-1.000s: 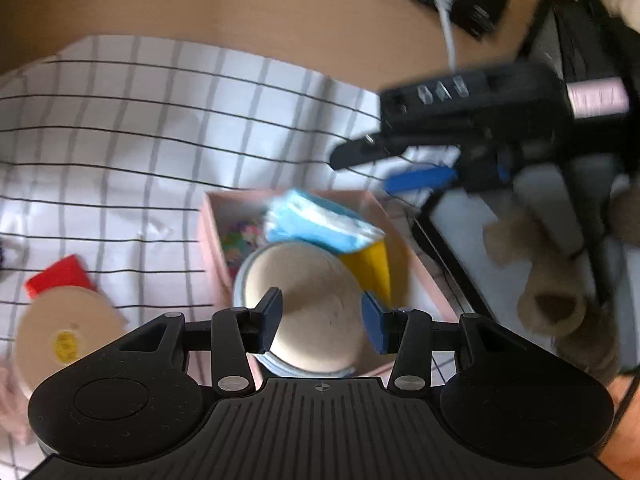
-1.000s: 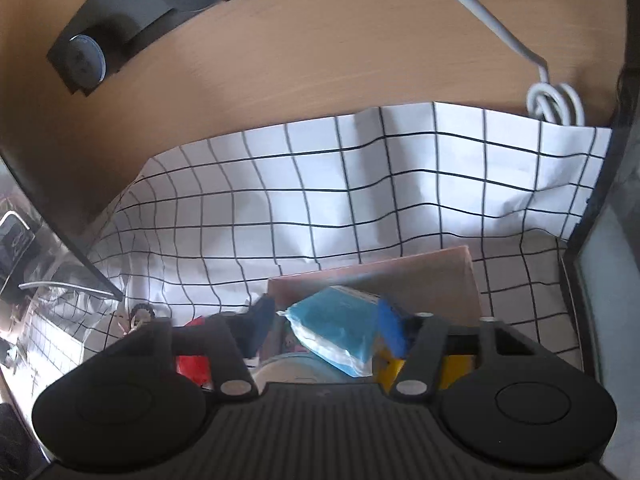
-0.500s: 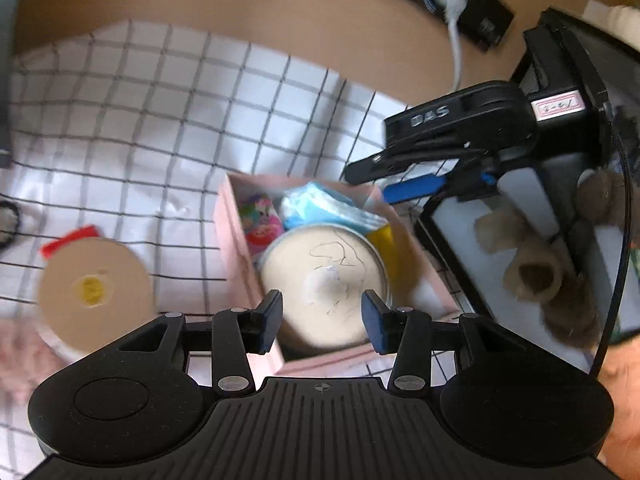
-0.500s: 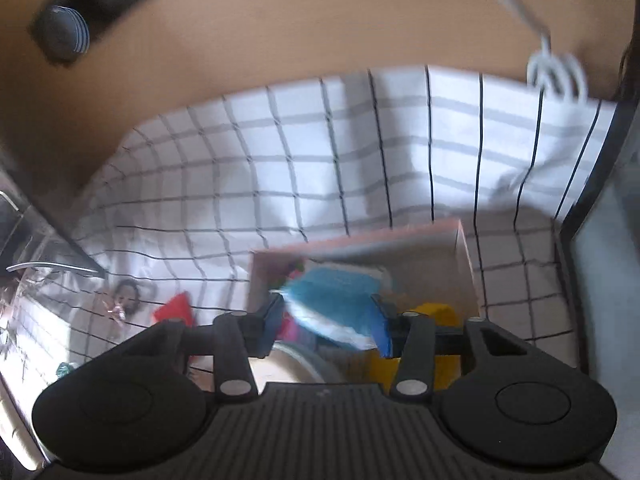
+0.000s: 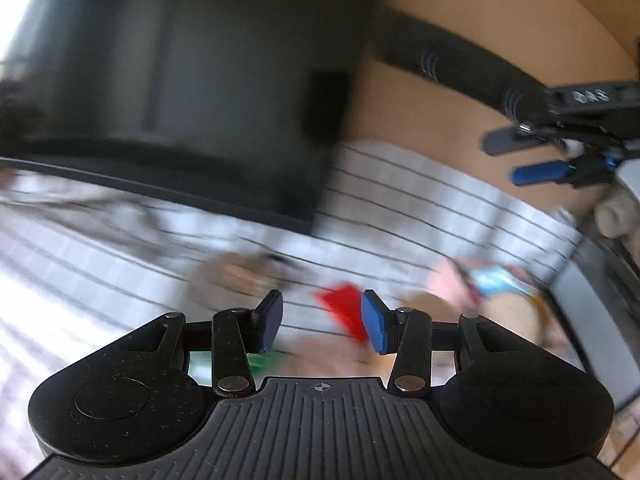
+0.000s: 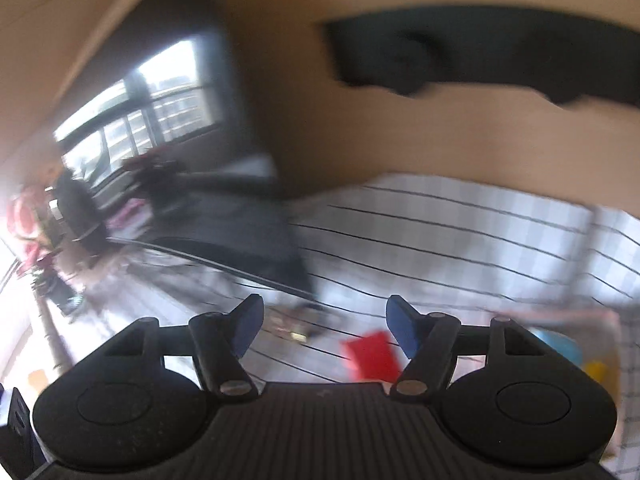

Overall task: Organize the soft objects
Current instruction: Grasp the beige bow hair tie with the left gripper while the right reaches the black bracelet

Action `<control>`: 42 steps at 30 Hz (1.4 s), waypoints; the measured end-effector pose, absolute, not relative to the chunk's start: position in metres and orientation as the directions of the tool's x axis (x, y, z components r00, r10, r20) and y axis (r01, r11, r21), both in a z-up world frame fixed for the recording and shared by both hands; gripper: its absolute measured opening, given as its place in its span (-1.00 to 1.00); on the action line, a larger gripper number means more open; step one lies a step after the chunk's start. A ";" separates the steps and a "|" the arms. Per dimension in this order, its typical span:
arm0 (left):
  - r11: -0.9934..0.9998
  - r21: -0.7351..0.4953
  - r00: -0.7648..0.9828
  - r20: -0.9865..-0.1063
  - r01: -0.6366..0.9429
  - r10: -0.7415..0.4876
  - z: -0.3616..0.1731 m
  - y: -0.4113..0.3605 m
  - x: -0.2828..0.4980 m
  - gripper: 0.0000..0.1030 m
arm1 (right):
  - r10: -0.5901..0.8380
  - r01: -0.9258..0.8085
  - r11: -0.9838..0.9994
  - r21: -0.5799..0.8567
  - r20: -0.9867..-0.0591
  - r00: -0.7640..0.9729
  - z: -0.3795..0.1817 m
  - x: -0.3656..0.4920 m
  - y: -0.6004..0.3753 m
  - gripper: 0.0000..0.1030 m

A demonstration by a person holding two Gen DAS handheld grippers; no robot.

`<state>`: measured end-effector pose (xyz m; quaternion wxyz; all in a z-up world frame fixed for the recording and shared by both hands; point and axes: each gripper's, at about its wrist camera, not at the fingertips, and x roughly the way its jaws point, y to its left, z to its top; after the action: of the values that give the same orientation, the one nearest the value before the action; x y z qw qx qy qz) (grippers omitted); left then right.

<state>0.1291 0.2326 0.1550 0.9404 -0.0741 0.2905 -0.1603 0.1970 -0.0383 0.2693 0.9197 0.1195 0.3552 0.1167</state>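
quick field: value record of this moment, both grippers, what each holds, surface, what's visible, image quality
left gripper: open, nothing between the fingers
right gripper: open, nothing between the fingers
surface: white checked cloth over a wooden table
red object: lies on the cloth, ahead of both grippers
pink box: at right, with a blue packet inside
image quality: heavy motion blur in both views, small items unreadable
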 end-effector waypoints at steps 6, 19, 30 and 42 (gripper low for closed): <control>0.965 -0.224 0.852 -0.470 0.137 -0.230 0.191 0.316 0.127 -0.08 | 0.400 -0.251 0.912 0.324 -0.572 0.716 0.311 0.210 0.039 0.33; 0.891 -0.442 0.612 -0.676 0.109 -0.410 0.151 0.303 0.228 -0.08 | 0.302 -0.335 0.940 0.070 -0.628 0.717 0.285 0.235 0.050 0.54; 0.925 -0.373 0.436 -0.846 -0.071 -0.307 0.066 0.217 0.353 -0.08 | 0.179 -0.188 0.980 0.062 -0.679 0.712 0.201 0.272 -0.047 0.54; 0.983 -0.182 0.390 -0.902 0.039 -0.183 0.038 0.191 0.379 -0.51 | 0.173 -0.160 0.983 0.092 -0.765 0.621 0.151 0.298 -0.061 0.54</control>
<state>0.3792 0.1907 0.0381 0.8312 -0.0654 0.5481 -0.0668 0.2983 -0.0605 0.1505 0.9002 0.0071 0.4255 0.0925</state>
